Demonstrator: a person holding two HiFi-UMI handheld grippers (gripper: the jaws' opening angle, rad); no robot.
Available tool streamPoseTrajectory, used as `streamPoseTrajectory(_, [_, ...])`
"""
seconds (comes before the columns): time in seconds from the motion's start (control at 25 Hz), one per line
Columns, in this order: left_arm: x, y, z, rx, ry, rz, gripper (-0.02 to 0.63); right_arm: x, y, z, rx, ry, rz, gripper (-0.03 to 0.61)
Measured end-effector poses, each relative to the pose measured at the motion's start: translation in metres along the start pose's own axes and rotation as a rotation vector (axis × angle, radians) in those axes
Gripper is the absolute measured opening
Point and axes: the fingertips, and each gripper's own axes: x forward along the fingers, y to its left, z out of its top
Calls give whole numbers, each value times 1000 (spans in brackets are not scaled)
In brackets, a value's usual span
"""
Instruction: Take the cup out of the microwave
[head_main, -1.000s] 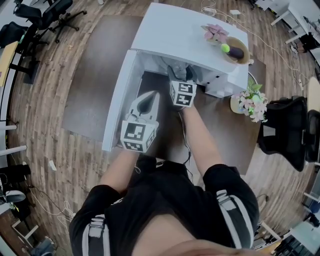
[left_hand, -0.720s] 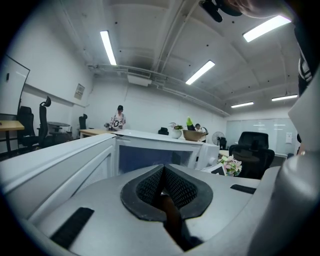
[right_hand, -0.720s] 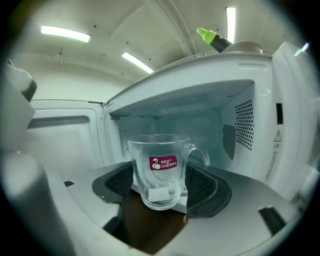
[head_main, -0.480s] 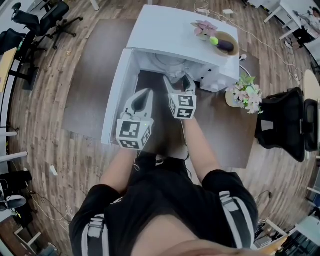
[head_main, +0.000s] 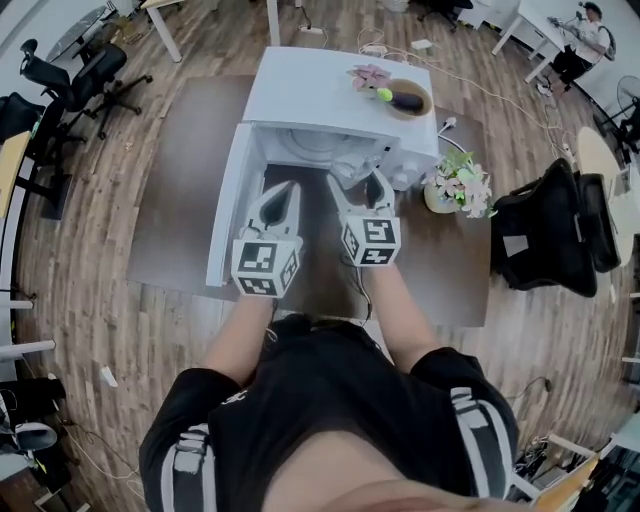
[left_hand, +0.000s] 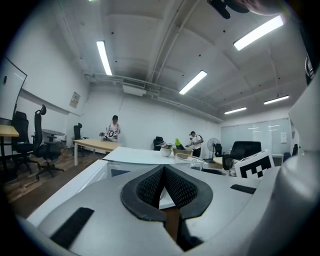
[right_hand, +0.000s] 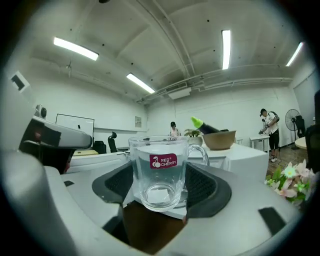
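A clear glass cup (right_hand: 161, 170) with a handle and a red label stands upright between the dark pads of my right gripper (right_hand: 161, 187), which is shut on it. From the head view the cup (head_main: 356, 176) and right gripper (head_main: 360, 185) hover just in front of the white microwave (head_main: 340, 95), whose door (head_main: 228, 215) swings out to the left. My left gripper (head_main: 283, 195) hangs beside the right one, in front of the open cavity. Its pads (left_hand: 150, 187) meet with nothing between them. The left gripper view shows the cup's rim (left_hand: 191, 161) to its right.
On top of the microwave sit a small flower pot (head_main: 368, 76) and a bowl (head_main: 408, 100) holding an eggplant and a green ball. A flower pot (head_main: 452, 190) stands on the brown table (head_main: 190, 170) right of the microwave. A black office chair (head_main: 545, 230) is at the far right.
My right gripper has drawn back toward me with the cup, out of the microwave cavity to just in front of it. The left gripper stays beside it, still shut.
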Motion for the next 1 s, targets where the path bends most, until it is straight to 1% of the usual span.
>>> streamPoseTrajectory(0.2, [-2, -18, 23, 16, -37, -42, 2, -37, -10, 48, -29, -66, -60, 327])
streamPoseTrajectory(0.32, [1, -28, 30, 23, -53, -64, 2, -55, -20, 66, -62, -90, -104, 327])
streamPoseTrajectory(0.44, [12, -38, 33, 26, -60, -91, 2, -66, -33, 70, -71, -91, -138, 327])
streamPoseTrajectory(0.6, [20, -53, 41, 40, -69, -128, 2, -78, -46, 70, -57, -83, -177, 327])
streamPoseTrajectory(0.68, [23, -58, 42, 45, -71, -139, 2, -82, -50, 70, -71, -86, -193, 327])
streamPoseTrajectory(0.76, [26, -60, 42, 47, -67, -144, 2, -83, -52, 70, -85, -95, -200, 327])
streamPoseTrajectory(1.0, [28, -63, 39, 53, -57, -147, 2, -82, -54, 67, -61, -96, -197, 327])
